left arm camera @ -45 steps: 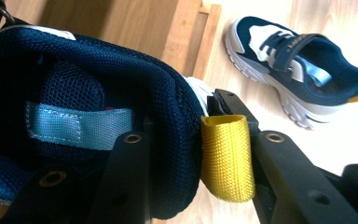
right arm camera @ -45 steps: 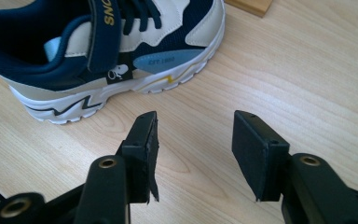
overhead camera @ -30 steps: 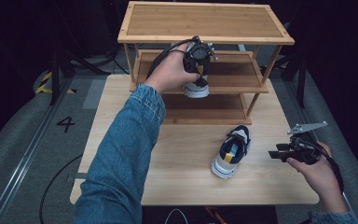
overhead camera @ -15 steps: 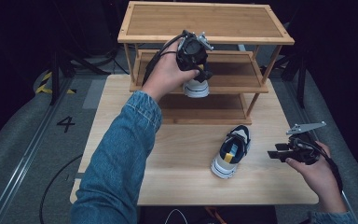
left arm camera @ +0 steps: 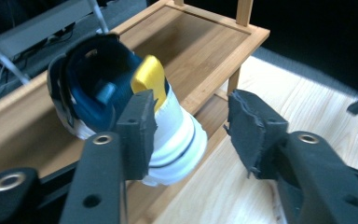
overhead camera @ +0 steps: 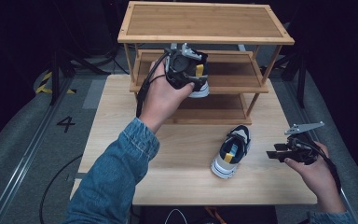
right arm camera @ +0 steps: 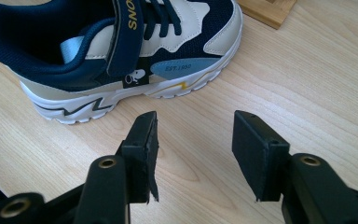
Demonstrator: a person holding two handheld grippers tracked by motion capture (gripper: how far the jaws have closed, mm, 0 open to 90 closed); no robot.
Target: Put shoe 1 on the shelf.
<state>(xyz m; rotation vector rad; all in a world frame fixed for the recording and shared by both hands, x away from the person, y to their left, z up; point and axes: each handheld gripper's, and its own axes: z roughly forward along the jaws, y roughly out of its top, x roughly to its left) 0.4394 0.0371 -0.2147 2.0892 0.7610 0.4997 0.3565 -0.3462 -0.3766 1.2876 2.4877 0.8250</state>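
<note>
The left gripper (left arm camera: 191,126) fingers are standing wide apart, gripping nothing, with the first shoe (left arm camera: 121,112) sitting at ten o'clock on the rack's middle shelf (left arm camera: 200,51). The right gripper (right arm camera: 193,149) fingers are gaping empty too; the second shoe (right arm camera: 116,56) is lying on the bench (right arm camera: 284,79) at eleven o'clock, so closing squarely on its heel collar should work best.

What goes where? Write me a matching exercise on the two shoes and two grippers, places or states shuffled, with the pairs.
1. far shoe
2. near shoe
3. left gripper
4. right gripper

A. open, over bare table beside a shoe
B. lying on the tabletop
C. on the rack's middle shelf
D. open, at the shelved shoe's heel

Pairs: 1-C, 2-B, 3-D, 4-A
</note>
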